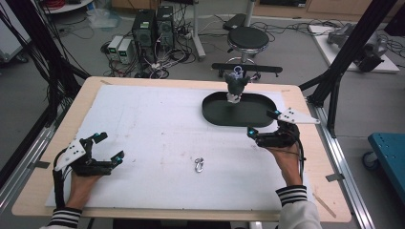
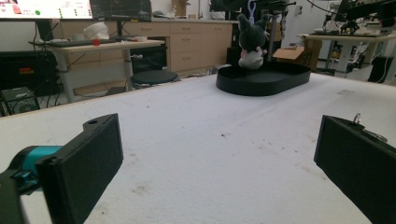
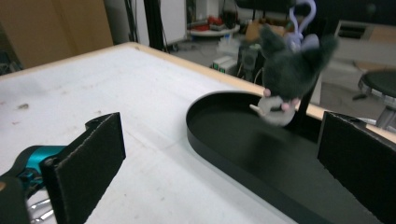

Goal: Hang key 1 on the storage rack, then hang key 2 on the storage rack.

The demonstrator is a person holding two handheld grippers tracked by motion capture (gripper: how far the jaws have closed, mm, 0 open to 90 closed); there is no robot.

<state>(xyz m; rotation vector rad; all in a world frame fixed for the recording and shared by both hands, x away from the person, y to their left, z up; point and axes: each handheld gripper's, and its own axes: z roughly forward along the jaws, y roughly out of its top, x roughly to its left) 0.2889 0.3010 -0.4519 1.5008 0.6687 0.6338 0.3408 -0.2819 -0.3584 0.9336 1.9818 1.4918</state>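
A white-covered wooden tabletop fills the high view. At its far right, a dark grey plush toy stands in an oval black tray; a small silver metal clip lies near the front. The left gripper and right gripper are both wide open and empty.

In the left gripper view, the toy stands well ahead.

In the right gripper view, the toy and tray are near.

Even, moderately dim overhead lighting is recorded on the worktop; only soft shadows are cast beneath the black tray. No glare is noted. Motion blur is observed on the plush toy above that tray in the right gripper view. The room behind the tray is rendered soft.
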